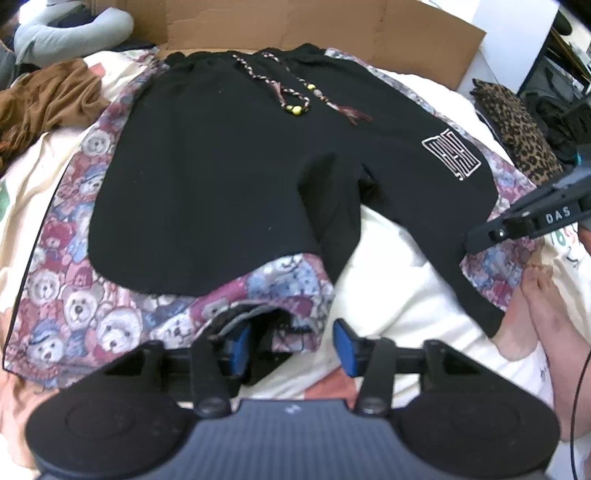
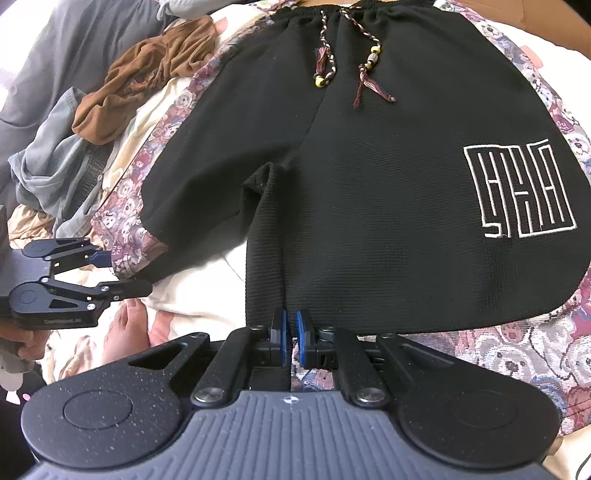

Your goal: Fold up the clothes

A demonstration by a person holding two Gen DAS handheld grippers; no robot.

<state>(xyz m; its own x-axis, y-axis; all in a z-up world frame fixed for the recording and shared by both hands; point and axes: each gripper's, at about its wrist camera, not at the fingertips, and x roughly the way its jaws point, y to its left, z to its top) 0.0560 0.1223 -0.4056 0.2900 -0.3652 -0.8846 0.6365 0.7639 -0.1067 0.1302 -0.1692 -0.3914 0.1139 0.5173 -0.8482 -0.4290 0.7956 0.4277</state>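
Black shorts with teddy-bear print side panels lie flat on the bed, waistband and beaded drawstring at the far end. My left gripper is open at the left leg's hem, its left finger tucked into the leg opening and its right finger over bare sheet. The right wrist view shows the left gripper open beside that hem. My right gripper is shut on the hem of the shorts' other leg, below the white logo. In the left wrist view the right gripper sits at that leg's outer edge.
A brown garment and grey clothes lie at the left of the cream bedding. Cardboard stands behind the waistband. Leopard-print fabric lies at the right. A person's bare feet rest near the right leg.
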